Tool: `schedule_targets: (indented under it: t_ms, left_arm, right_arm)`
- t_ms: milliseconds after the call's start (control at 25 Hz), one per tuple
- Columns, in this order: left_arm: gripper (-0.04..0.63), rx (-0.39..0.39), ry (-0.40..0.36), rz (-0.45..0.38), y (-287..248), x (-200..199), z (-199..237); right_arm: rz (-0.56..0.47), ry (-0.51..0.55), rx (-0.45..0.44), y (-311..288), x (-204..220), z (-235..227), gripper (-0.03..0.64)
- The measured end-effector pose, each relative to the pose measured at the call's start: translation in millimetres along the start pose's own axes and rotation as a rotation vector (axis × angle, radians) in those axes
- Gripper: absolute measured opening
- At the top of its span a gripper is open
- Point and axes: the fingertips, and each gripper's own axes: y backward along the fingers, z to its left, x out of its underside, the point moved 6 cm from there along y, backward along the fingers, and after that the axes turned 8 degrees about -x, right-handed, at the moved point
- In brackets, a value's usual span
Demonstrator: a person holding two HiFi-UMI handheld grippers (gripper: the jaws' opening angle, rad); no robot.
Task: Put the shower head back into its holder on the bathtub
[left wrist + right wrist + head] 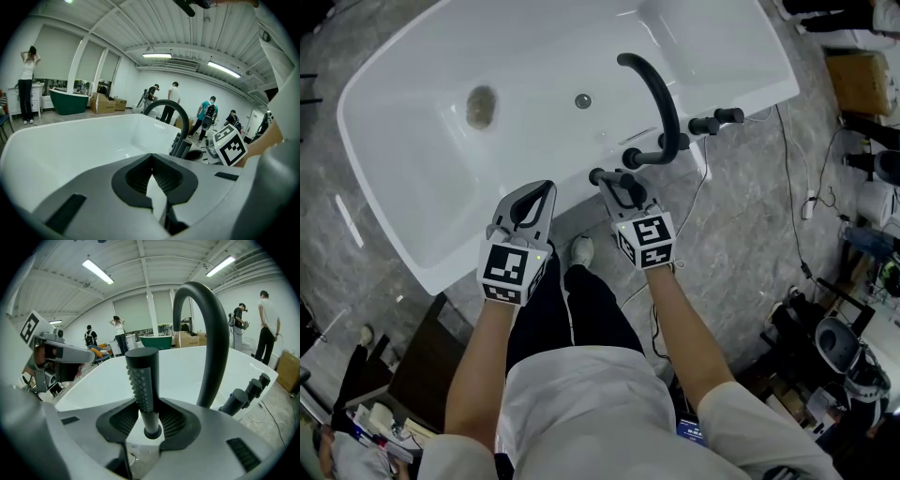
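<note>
Head view: the right gripper (619,187) pinches the black shower head (598,175) at the bathtub (403,169) rim. Left gripper view: the left gripper (151,161), pressed together and empty, hangs over the tub. Right gripper view: the shower head stands upright at its holder (152,431); released unseated, it could topple off.

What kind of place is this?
Probably a bathtub showroom or workshop, not a home bathroom: a white tub on open floor, a green tub behind, cardboard boxes and people standing about.
</note>
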Motion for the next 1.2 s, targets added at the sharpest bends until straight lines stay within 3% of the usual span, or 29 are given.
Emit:
schedule_targets:
  t_ms: [280,560,1200]
  left_arm:
    - [0.009,-0.003,-0.01,0.006,6,-2,1]
    - [0.009,-0.003,-0.027,0.0,15,-16,-8]
    - [0.009,-0.006,-0.059,-0.022,38,-43,-32]
  right_arm:
    - [0.018,0.011,0.0,-1,-1,3,0.148]
    - [0.049,0.018,-0.028,9,-1,7,0.219]
    - [0.018,0.047,-0.047,43,-27,21,0.222]
